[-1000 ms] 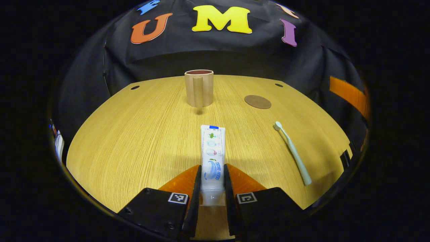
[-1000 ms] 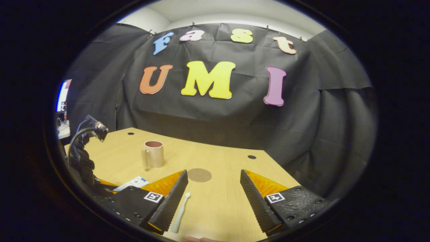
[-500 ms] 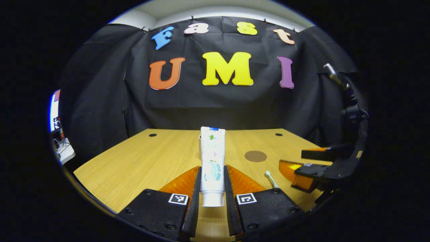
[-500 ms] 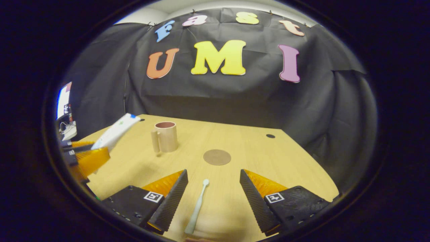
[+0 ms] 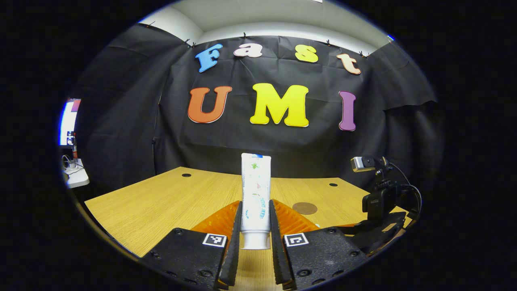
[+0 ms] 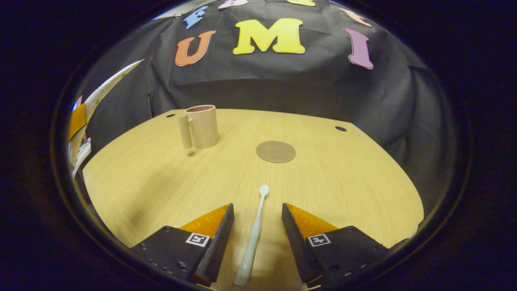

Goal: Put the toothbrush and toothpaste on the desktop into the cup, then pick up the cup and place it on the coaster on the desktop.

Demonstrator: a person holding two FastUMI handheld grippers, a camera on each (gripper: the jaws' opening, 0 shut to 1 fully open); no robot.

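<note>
My left gripper (image 5: 255, 207) is shut on the white toothpaste tube (image 5: 256, 190) and holds it lifted above the wooden table (image 5: 161, 202), cap end toward me. In the right gripper view the tube (image 6: 111, 85) hangs high at the far left. The pale toothbrush (image 6: 253, 236) lies flat on the table between the fingers of my open right gripper (image 6: 257, 207), head pointing away; neither finger touches it. The beige cup (image 6: 200, 126) stands upright at the back left, its handle to the left. The round brown coaster (image 6: 276, 151) lies to the right of the cup.
The right gripper's body and camera mount (image 5: 379, 210) show low at the right of the left gripper view, near the coaster (image 5: 304, 208). Small dark holes (image 6: 340, 128) mark the table's back corners. Black cloth walls close the back and sides.
My left gripper has lifted the toothpaste off the table and tilted up. My right gripper has dropped and moved forward over the toothbrush, and its fingers have narrowed slightly.
</note>
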